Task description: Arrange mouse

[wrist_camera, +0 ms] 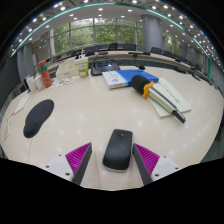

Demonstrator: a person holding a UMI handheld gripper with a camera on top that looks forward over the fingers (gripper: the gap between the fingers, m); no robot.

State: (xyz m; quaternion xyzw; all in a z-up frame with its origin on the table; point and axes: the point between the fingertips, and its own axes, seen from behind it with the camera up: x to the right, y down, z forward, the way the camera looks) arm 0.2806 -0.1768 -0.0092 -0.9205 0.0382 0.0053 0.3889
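Gripper [113,160]: fingers spread, not touching anything | Mouse [118,148]: black, on pale table [90,115], standing between the fingers, gap each side | Mouse pad [38,117]: dark oval, well left | Books [125,77]: stacked beyond | Writing: none legible

Pale tabletop [90,115]; windows [95,35] behind; ceiling light strips [100,6].

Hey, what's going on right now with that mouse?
Gripper open. Dark computer mouse sits between the fingers, on the pale table. Nothing blocking it.
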